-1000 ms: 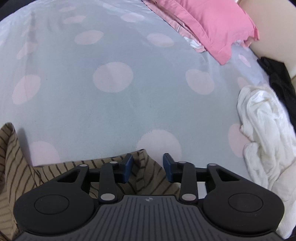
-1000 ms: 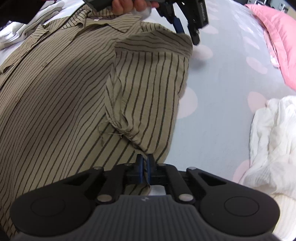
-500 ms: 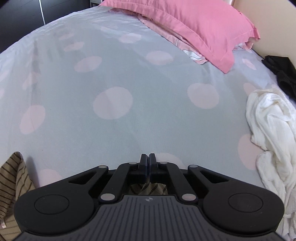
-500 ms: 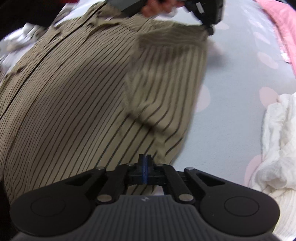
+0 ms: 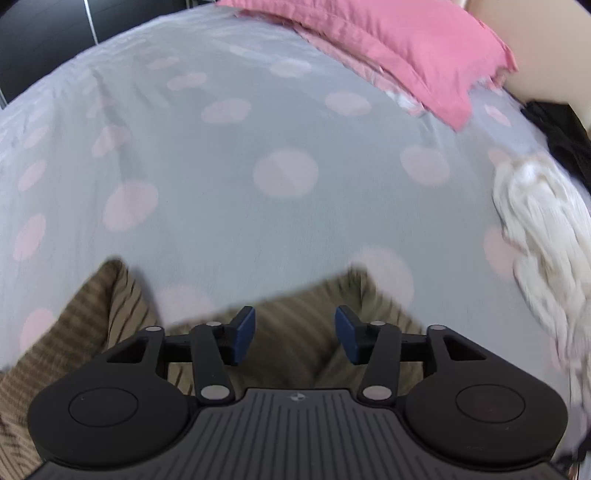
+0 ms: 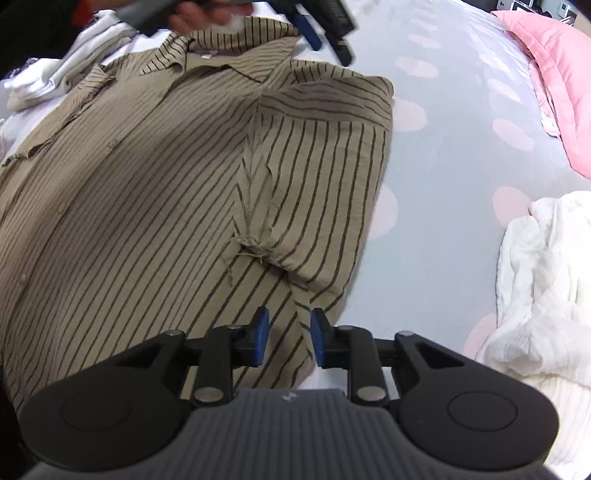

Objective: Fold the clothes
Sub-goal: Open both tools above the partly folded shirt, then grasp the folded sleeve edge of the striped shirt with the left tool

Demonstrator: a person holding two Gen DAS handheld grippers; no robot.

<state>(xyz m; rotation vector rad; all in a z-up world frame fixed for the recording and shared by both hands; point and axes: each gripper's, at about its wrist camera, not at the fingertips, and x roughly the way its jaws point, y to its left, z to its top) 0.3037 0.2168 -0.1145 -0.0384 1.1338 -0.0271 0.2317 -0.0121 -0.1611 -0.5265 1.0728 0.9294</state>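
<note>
A tan shirt with dark stripes (image 6: 155,184) lies spread on the bed, its right sleeve folded in over the body (image 6: 317,166). My right gripper (image 6: 289,336) is open just above the shirt's lower right hem, nothing between its blue pads. In the left wrist view my left gripper (image 5: 294,334) is open above the shirt's shoulder edge (image 5: 295,306), holding nothing. From the right wrist view, that left gripper (image 6: 325,26) and the hand on it sit at the shirt's far collar end.
The bed has a pale blue sheet with pink dots (image 5: 258,184). A pink pillow (image 5: 406,48) lies at the head. A crumpled white garment (image 6: 543,288) sits right of the shirt, a black garment (image 5: 561,136) beyond it, white clothes (image 6: 62,77) at far left.
Both grippers were shut on the shirt half a second ago and have now opened, letting the cloth go. The folded sleeve lies flat on the shirt.
</note>
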